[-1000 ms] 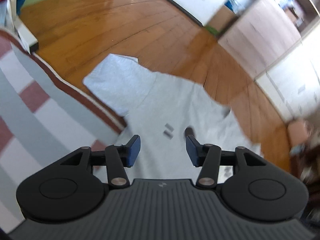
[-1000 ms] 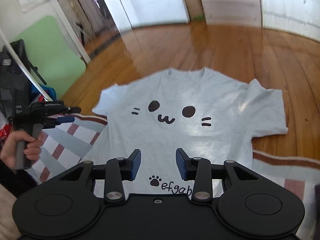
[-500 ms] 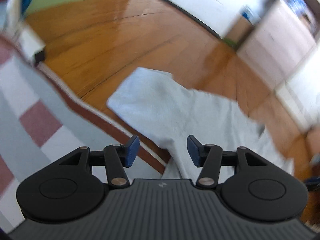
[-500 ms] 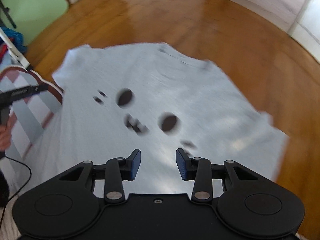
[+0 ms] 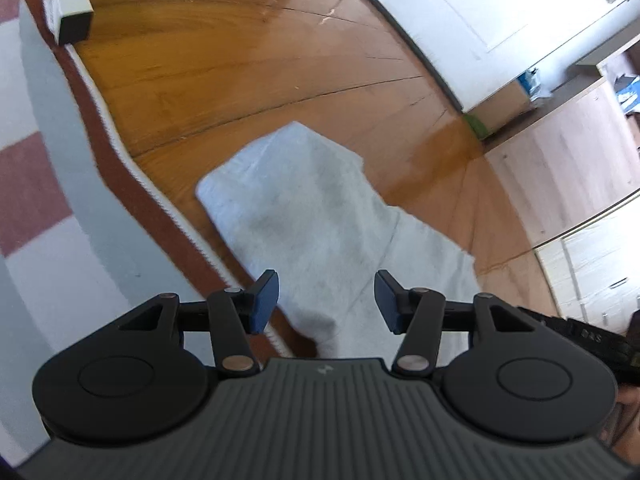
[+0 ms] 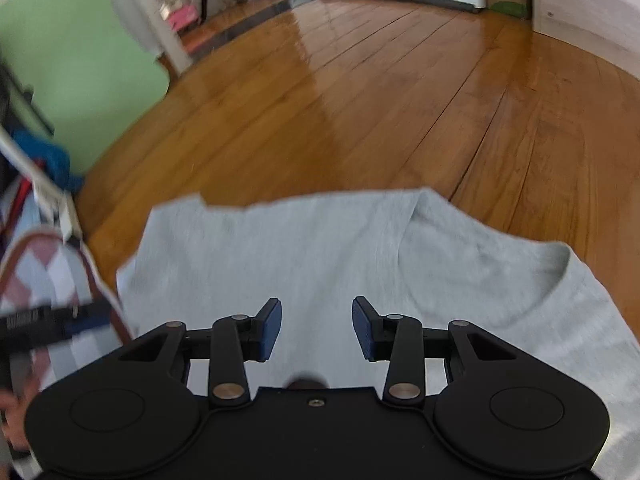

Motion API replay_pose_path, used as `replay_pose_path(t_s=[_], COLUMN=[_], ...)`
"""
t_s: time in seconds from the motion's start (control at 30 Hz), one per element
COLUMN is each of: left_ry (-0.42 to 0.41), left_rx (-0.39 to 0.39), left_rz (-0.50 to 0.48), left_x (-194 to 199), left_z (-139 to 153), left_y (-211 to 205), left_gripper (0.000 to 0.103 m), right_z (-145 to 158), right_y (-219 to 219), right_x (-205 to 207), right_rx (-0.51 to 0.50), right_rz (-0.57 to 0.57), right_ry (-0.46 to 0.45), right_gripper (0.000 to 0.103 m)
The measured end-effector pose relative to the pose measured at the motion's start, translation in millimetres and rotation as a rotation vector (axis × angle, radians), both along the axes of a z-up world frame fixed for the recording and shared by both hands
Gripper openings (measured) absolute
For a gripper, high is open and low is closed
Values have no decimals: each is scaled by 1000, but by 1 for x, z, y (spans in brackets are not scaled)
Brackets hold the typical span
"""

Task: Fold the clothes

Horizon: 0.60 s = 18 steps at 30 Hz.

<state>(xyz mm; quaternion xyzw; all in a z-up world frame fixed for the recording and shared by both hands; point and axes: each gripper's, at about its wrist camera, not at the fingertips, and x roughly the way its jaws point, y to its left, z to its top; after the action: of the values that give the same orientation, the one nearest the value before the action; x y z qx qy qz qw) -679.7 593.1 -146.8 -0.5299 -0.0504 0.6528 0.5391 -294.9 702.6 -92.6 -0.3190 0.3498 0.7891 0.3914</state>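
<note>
A light grey T-shirt (image 6: 304, 256) lies flat, partly on the wooden floor and partly on a striped rug. In the left wrist view its short sleeve (image 5: 296, 208) spreads on the wood just ahead of my left gripper (image 5: 326, 294), which hangs open above the sleeve's near end with nothing between its pads. My right gripper (image 6: 316, 318) is open too, low over the shoulder area, with the collar (image 6: 524, 268) to its right. The other gripper (image 6: 48, 322), held in a hand, shows at the left edge of the right wrist view.
The rug (image 5: 60, 216), striped grey, white and pink with a brown border, runs along the shirt's left side. A white stand foot (image 5: 72, 8) rests on the rug's far edge. Wooden floor (image 6: 360, 100) stretches beyond the shirt to white walls and cabinets.
My left gripper dropped closer to the sleeve, which now fills the space ahead of it. My right gripper swept from over the chest print to the shoulder beside the collar.
</note>
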Motion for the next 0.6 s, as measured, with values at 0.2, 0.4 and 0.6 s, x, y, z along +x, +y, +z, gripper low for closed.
replay_pose_path(t_s=[0.2,0.4,0.6], left_ry=[193,98,10], left_rx=[-49,-23,-38], left_rz=[-18,-29,69], left_x=[7,-5,-17], left_z=[4,-10,-23], left_y=[4,4,-2], left_gripper=[61,64,66], right_z=[-29,-53,-49], right_y=[9,9,-2], right_x=[19,34,38], right_rx=[-87,-150,-132], right_rz=[-26,-132,-107], right_ry=[50,52,45], right_gripper=[52,52,53])
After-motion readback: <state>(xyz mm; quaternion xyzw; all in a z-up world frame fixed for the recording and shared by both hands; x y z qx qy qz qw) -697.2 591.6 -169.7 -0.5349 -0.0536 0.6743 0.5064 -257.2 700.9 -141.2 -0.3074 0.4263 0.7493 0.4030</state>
